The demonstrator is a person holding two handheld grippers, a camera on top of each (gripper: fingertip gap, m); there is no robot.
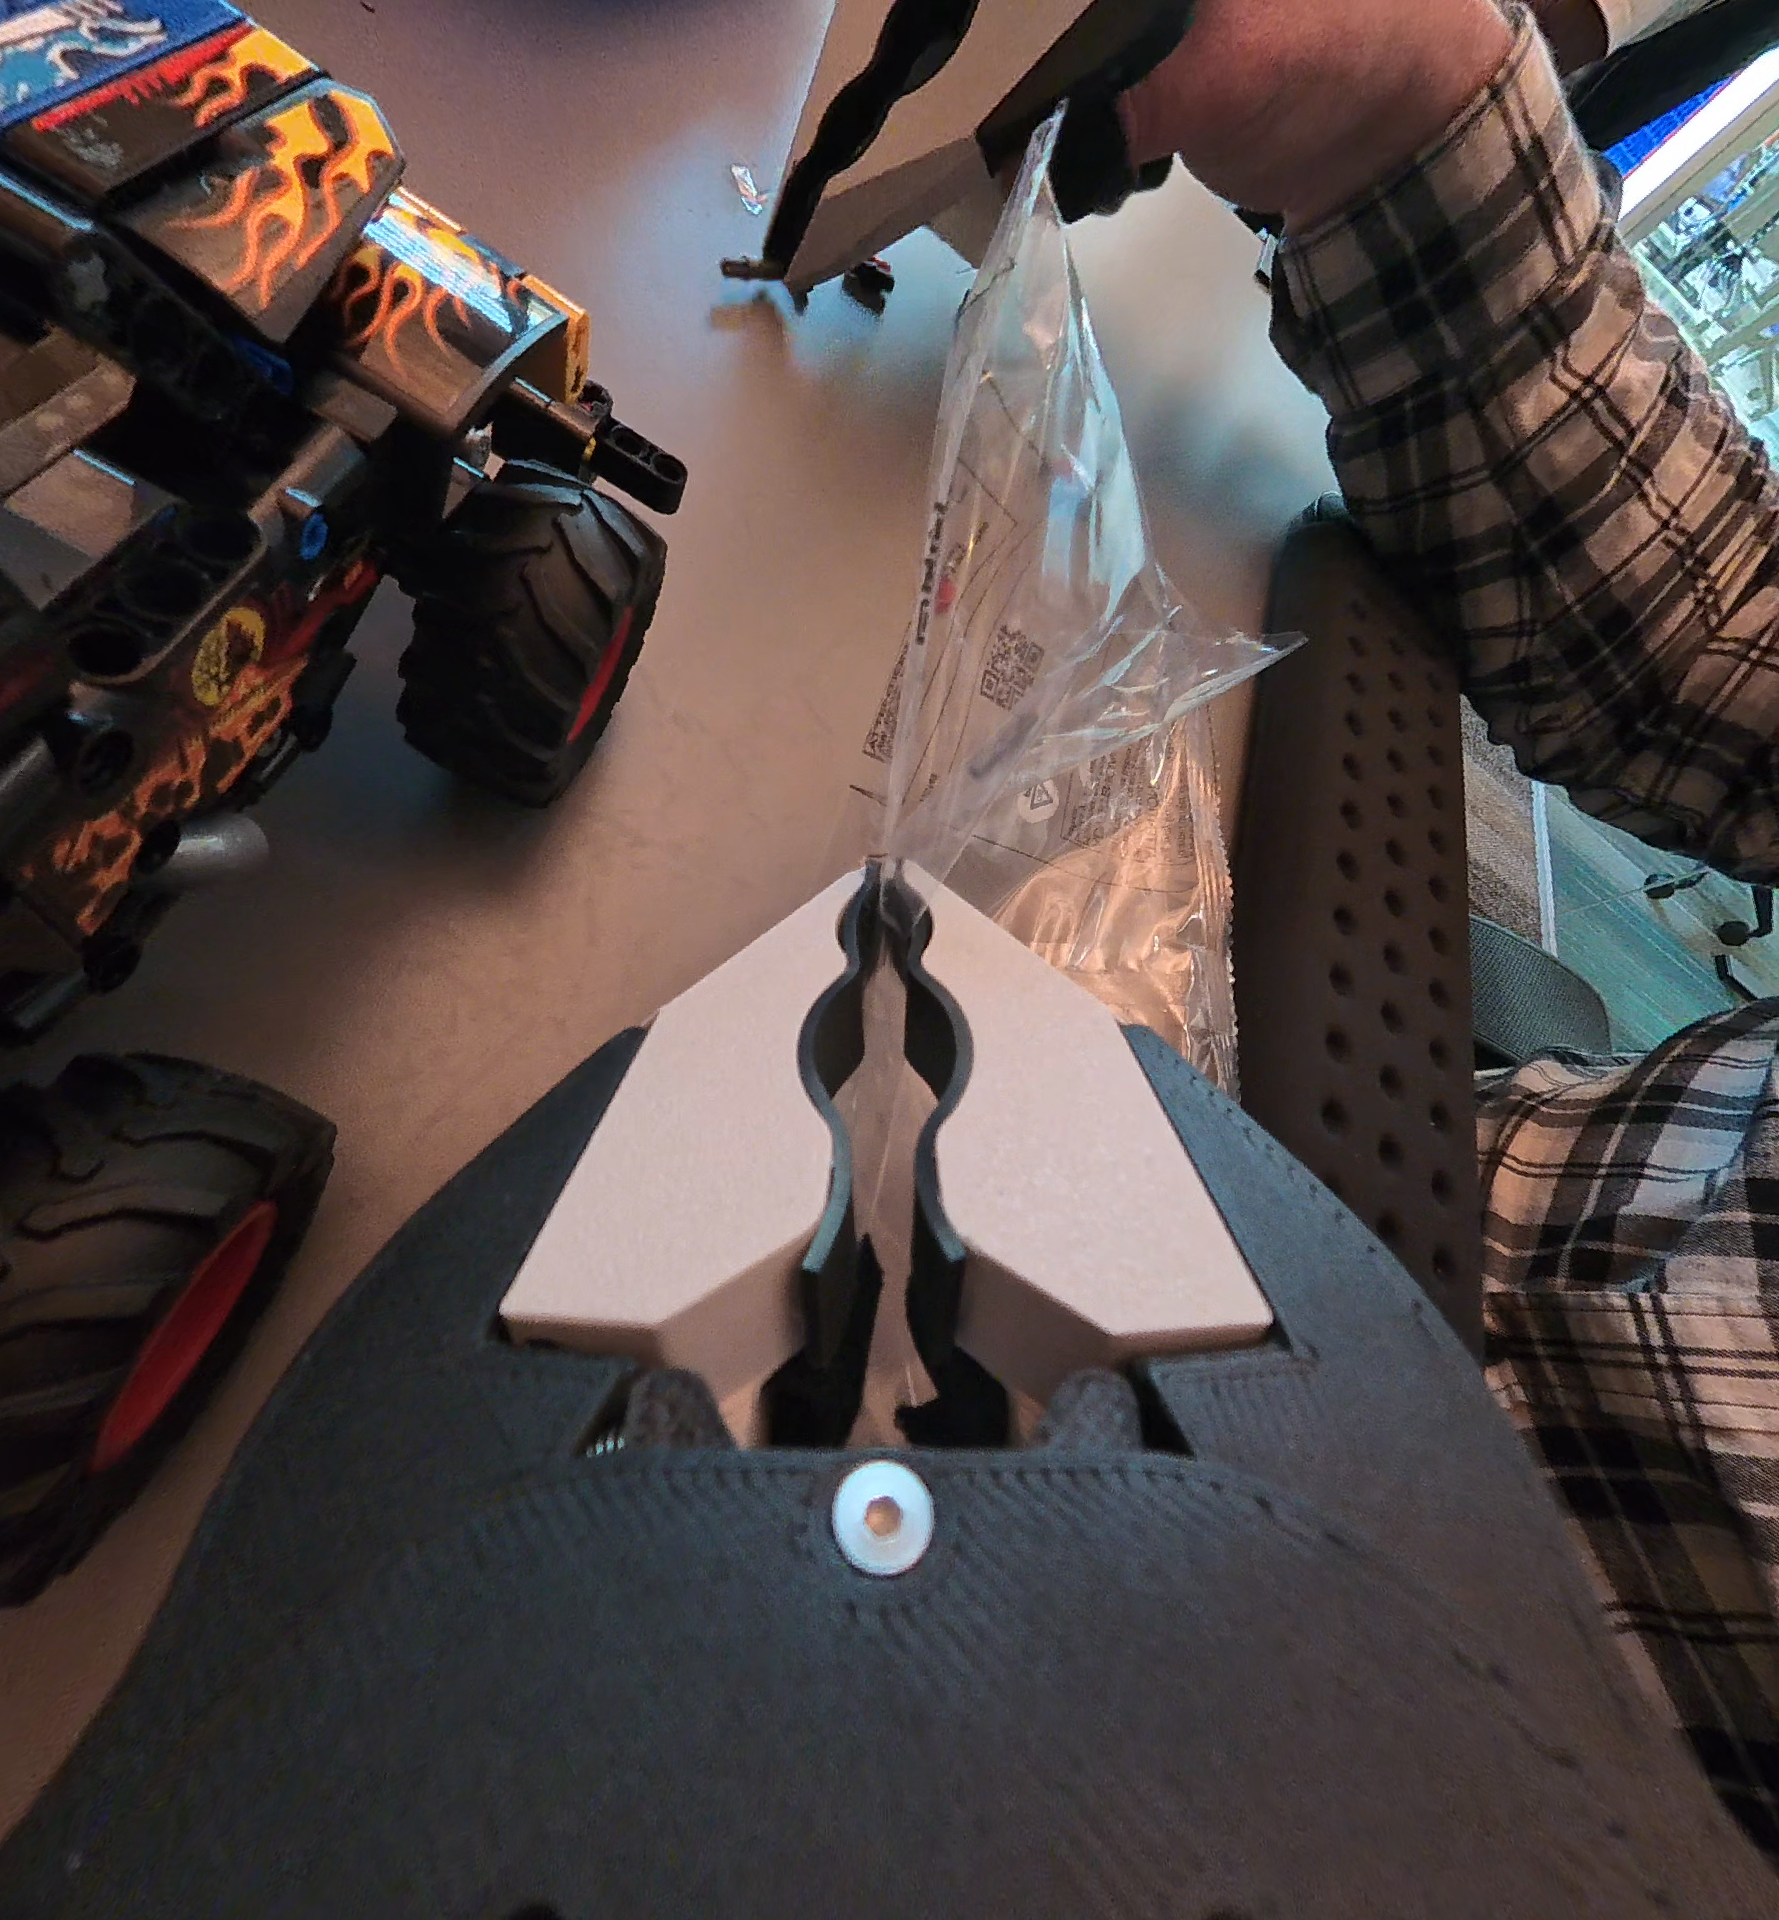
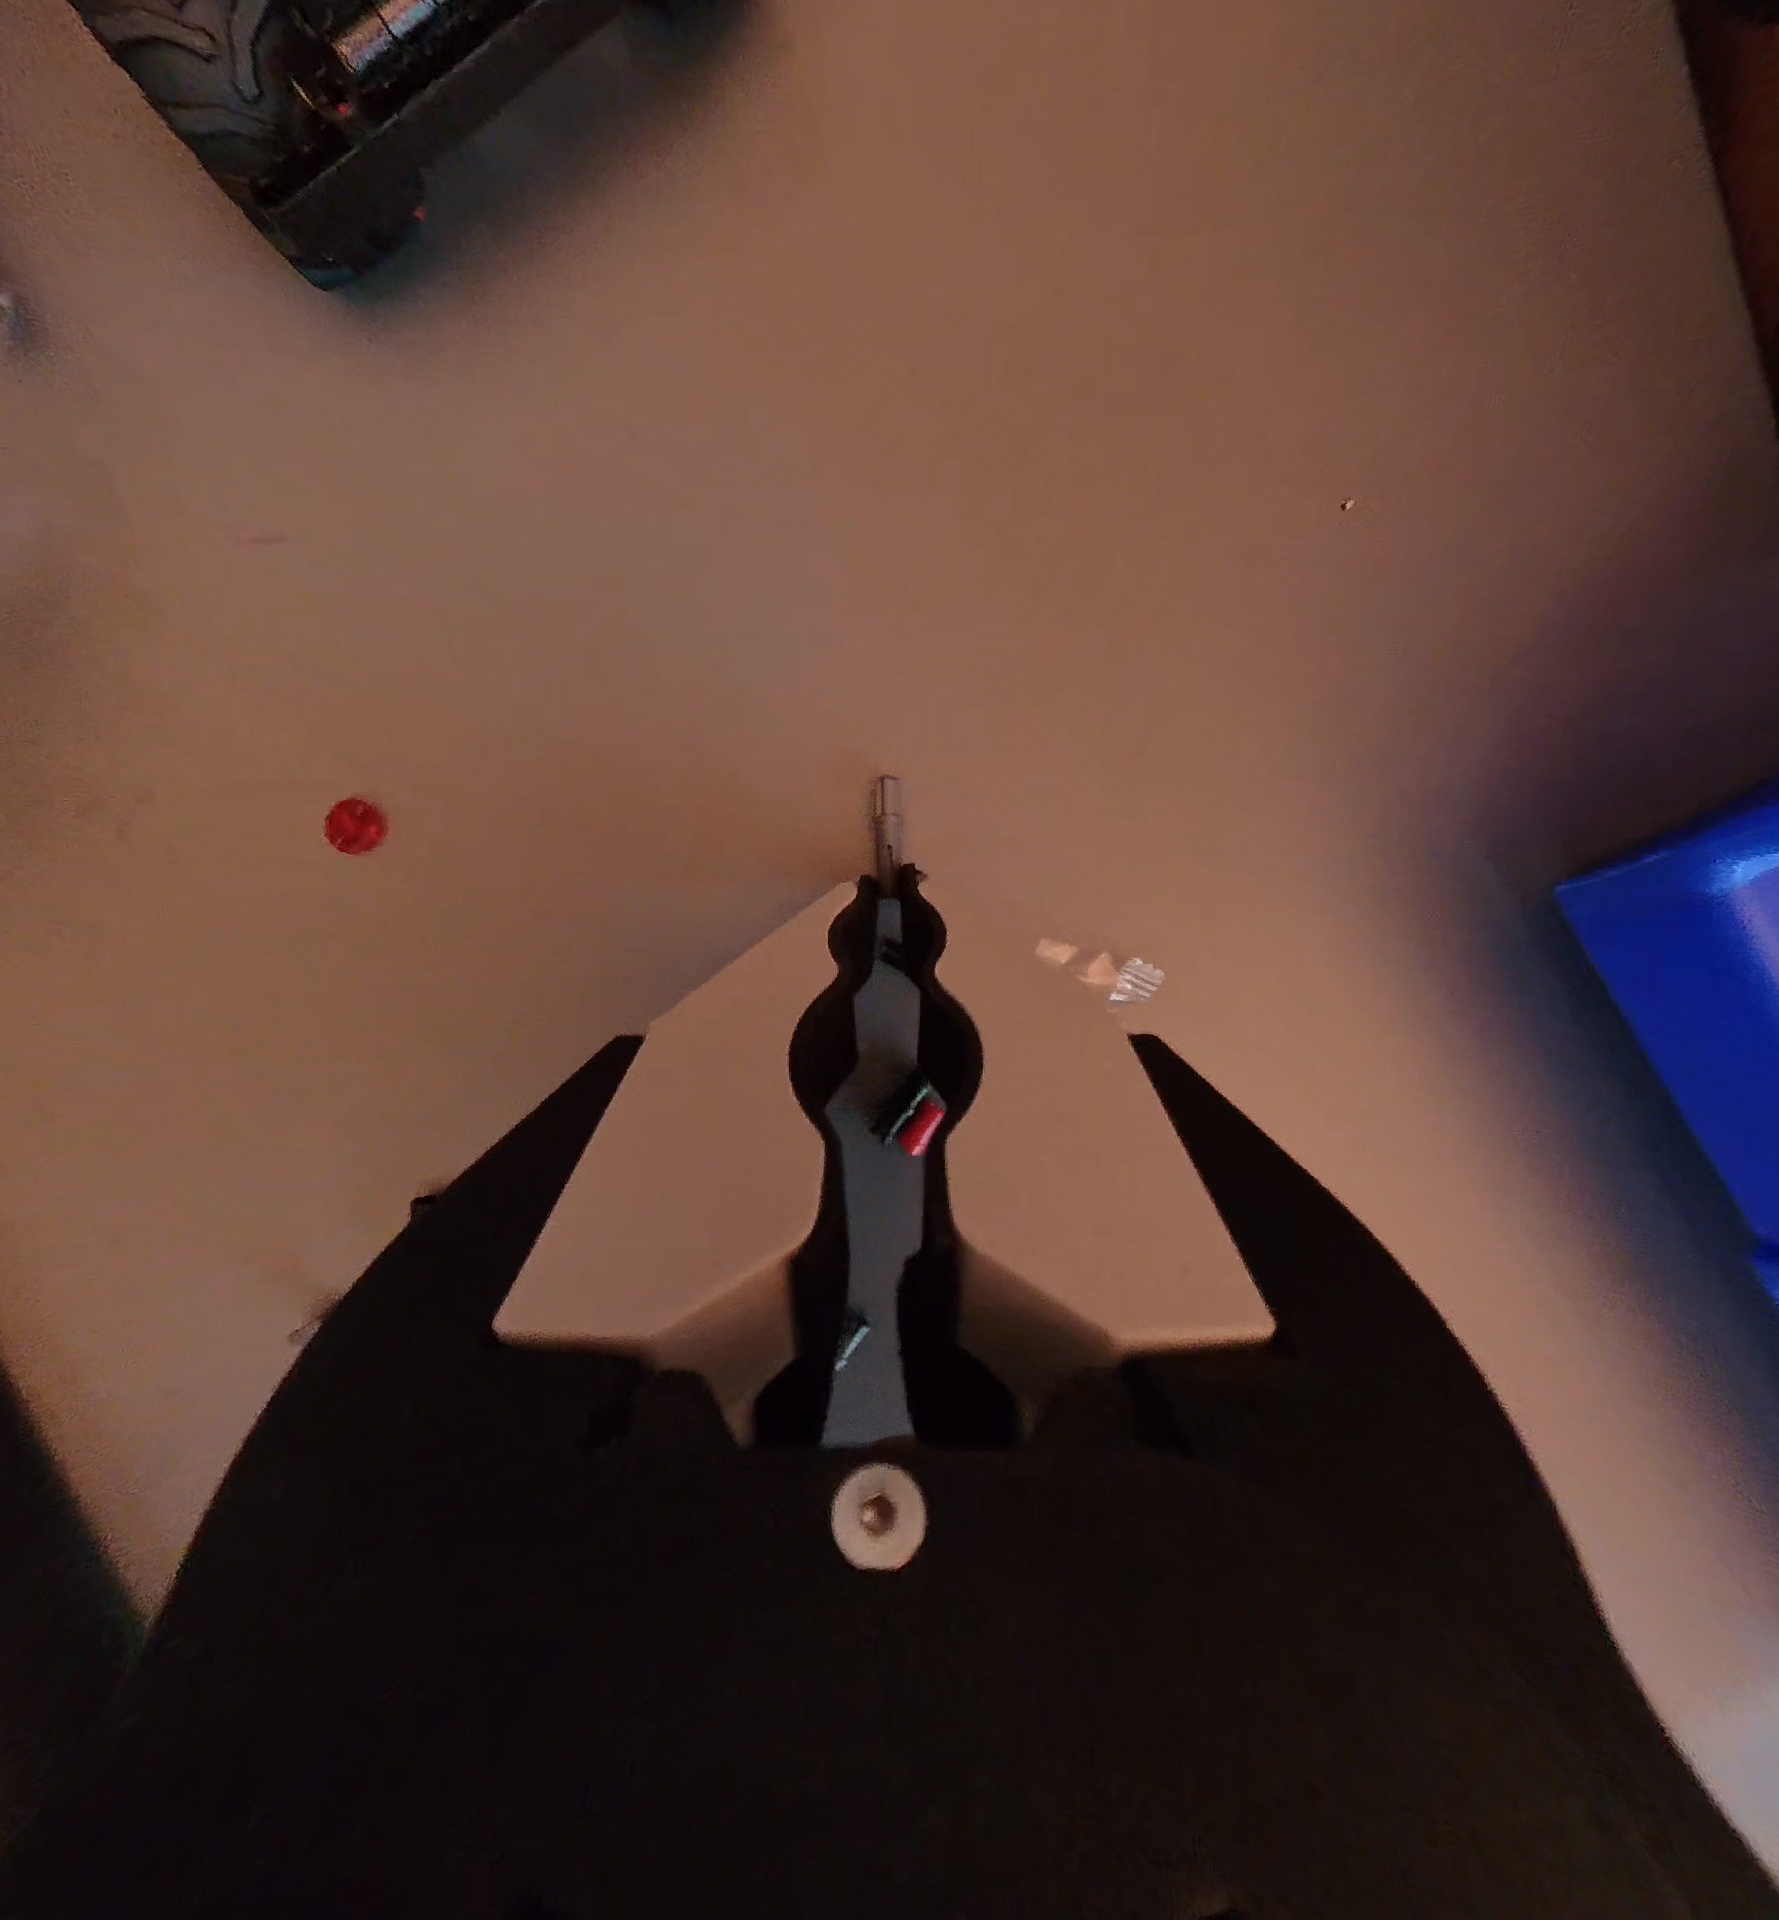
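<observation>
My left gripper (image 1: 883,873) is shut on the lower corner of a clear plastic bag (image 1: 1030,582) with printed markings. The bag stretches up to a hand (image 1: 1311,94) in a plaid sleeve, which holds my right gripper (image 1: 771,255) over the far table. In the right wrist view my right gripper (image 2: 887,883) is shut on a small grey pin (image 2: 884,816) that sticks out past the tips, just above the table (image 2: 1072,416). A red and black piece (image 2: 914,1120) shows through the gap between the closed fingers.
A brick-built monster truck (image 1: 241,364) with flame decals and big black tyres (image 1: 532,644) stands at the left. Another clear bag (image 1: 1145,862) lies by a dark perforated chair back (image 1: 1363,883). A red round piece (image 2: 355,826), plastic scraps (image 2: 1113,971) and a blue bin (image 2: 1737,997) are near the right gripper.
</observation>
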